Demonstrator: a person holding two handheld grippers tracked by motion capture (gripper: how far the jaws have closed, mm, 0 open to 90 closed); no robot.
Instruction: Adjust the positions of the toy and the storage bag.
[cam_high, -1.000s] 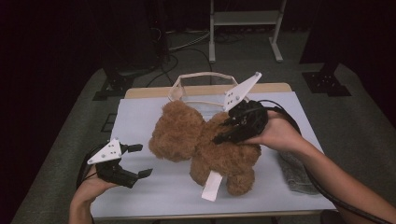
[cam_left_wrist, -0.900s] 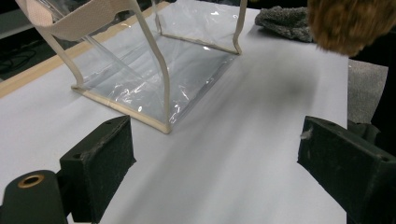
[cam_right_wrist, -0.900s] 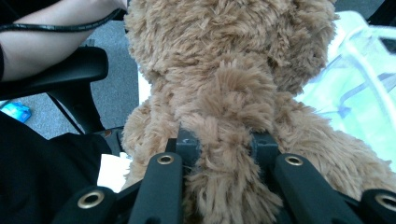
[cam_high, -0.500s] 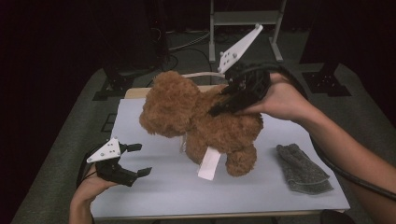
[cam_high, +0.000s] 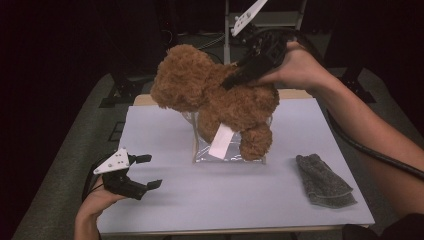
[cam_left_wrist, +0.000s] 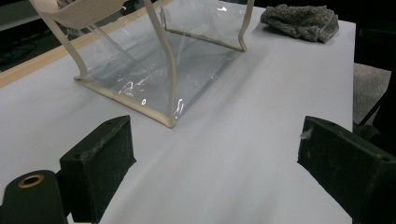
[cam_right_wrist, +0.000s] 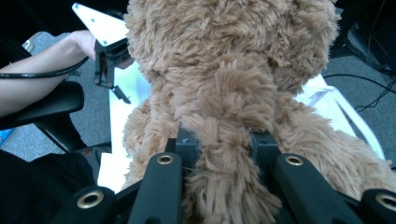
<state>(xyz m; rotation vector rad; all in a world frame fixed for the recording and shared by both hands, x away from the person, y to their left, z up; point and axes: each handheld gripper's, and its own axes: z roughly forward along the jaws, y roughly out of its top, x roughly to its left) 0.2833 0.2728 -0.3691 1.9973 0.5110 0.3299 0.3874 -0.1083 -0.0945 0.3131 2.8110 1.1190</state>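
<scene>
Right gripper view is showing what the high view cannot: the right gripper (cam_right_wrist: 223, 144) pinching a tuft of fur on the teddy bear (cam_right_wrist: 229, 79), jaws pressing in from both sides. High view is showing the bear hanging in the air above the clear bag (cam_high: 227, 150), legs dangling over its open top. Left gripper view is looking into that bag, nothing lying inside, with the left gripper (cam_left_wrist: 215, 163) spread wide, resting low over the table (cam_high: 225, 200) near the front left corner. Grey cloth (cam_high: 322, 180) is lying off to the right.

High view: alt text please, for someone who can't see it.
The right gripper, clamped on a brown teddy bear, holds it in the air above a clear bag on the white table. The left gripper rests open at the table's near-left edge; a grey cloth lies right.
</scene>
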